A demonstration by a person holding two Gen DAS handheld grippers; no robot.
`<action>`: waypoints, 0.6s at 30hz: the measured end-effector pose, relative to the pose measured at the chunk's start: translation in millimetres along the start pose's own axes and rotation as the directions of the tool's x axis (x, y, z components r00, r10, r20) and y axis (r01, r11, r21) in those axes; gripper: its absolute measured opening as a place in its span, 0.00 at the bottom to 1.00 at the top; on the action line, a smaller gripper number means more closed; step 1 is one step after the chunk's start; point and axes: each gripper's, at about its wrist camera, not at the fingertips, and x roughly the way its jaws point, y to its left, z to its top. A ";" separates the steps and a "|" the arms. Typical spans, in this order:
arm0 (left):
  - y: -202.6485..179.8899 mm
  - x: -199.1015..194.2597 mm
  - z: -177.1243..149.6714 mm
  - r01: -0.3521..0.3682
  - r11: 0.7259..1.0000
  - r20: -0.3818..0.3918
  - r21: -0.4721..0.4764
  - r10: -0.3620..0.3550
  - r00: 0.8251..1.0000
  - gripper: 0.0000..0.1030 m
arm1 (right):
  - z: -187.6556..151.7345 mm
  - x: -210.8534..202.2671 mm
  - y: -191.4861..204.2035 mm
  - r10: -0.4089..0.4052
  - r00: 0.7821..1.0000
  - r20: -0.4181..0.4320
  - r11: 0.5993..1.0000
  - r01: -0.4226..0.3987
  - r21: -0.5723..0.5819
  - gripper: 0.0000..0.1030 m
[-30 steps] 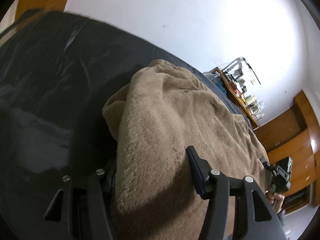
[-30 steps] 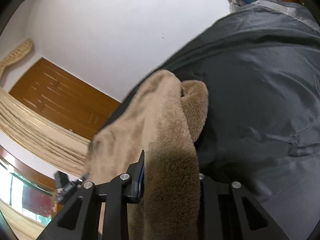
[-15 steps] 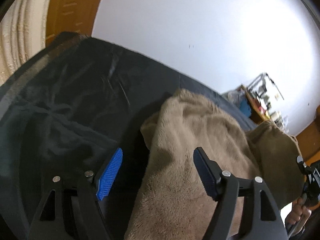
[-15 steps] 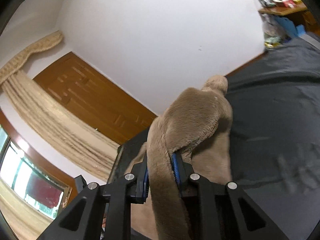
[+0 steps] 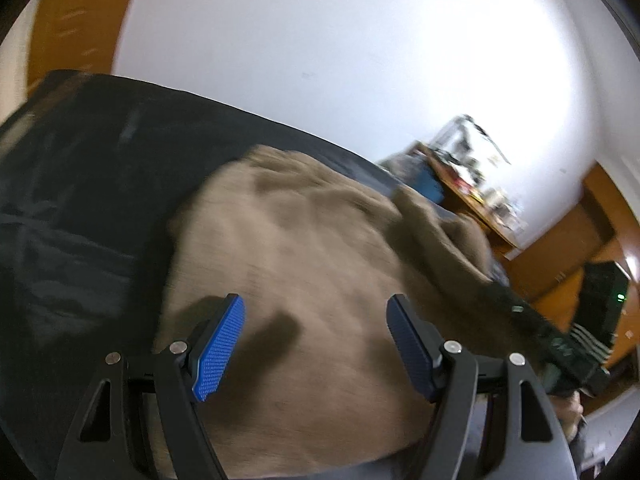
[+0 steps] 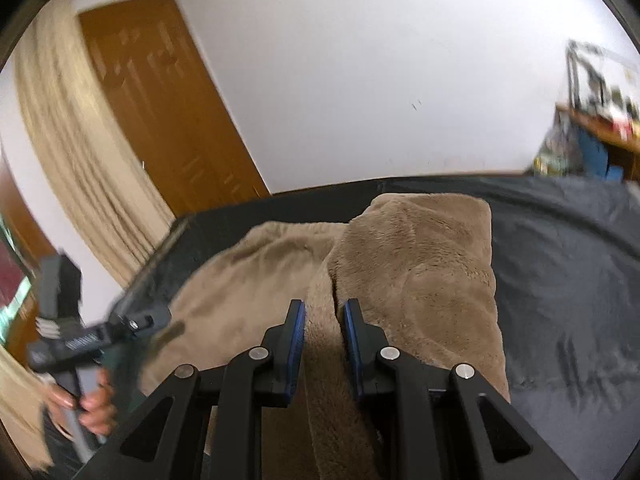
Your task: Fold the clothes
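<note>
A tan fleece garment lies on the dark bed cover; it also shows in the right wrist view, with one part folded over the rest. My left gripper is open above the garment and holds nothing. My right gripper is shut on a strip of the garment's edge that runs between its blue pads. The other gripper shows at the right edge of the left wrist view and at the left of the right wrist view.
The dark bed cover spreads to the right of the garment. A wooden door and a beige curtain stand behind the bed on the left. A cluttered wooden desk stands at the far right by the white wall.
My left gripper has opened, let go of the garment and pulled back above it. My right gripper has laid its held edge down, so the garment now lies flatter and folded.
</note>
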 end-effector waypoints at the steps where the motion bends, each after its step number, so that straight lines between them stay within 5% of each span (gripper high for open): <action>1: -4.2 4.3 -2.1 0.029 1.000 -0.016 0.006 -0.029 0.999 0.75 | -3.9 -0.6 3.0 0.004 1.000 -0.012 1.000 -0.005 -0.027 0.22; 4: -12.0 18.7 -6.5 0.108 0.994 -0.067 -0.012 -0.109 0.992 0.75 | -15.4 2.0 14.5 0.017 0.999 -0.042 0.996 -0.020 -0.087 0.23; 7: -16.2 26.0 -5.1 0.115 0.993 -0.086 -0.031 -0.117 0.989 0.75 | -27.5 -3.5 15.6 0.034 0.999 -0.041 0.994 -0.038 -0.103 0.24; 11: -21.3 34.9 -2.6 0.116 0.992 -0.109 -0.057 -0.122 0.987 0.76 | -34.6 -49.2 8.2 0.150 0.987 0.064 0.986 -0.145 -0.079 0.24; 13: -23.9 39.4 -1.4 0.116 0.991 -0.120 -0.069 -0.124 0.985 0.76 | -39.3 -85.4 -2.0 0.199 0.965 0.169 0.979 -0.188 -0.080 0.36; 15: -27.7 45.2 -0.2 0.123 0.989 -0.135 -0.085 -0.134 0.982 0.77 | -44.4 -116.7 -27.1 0.110 0.947 0.303 0.994 -0.109 -0.019 0.91; 18: -36.6 56.9 1.3 0.148 0.982 -0.165 -0.116 -0.166 0.972 0.77 | -49.2 -117.8 -86.7 -0.020 0.949 0.315 0.981 -0.042 0.188 0.92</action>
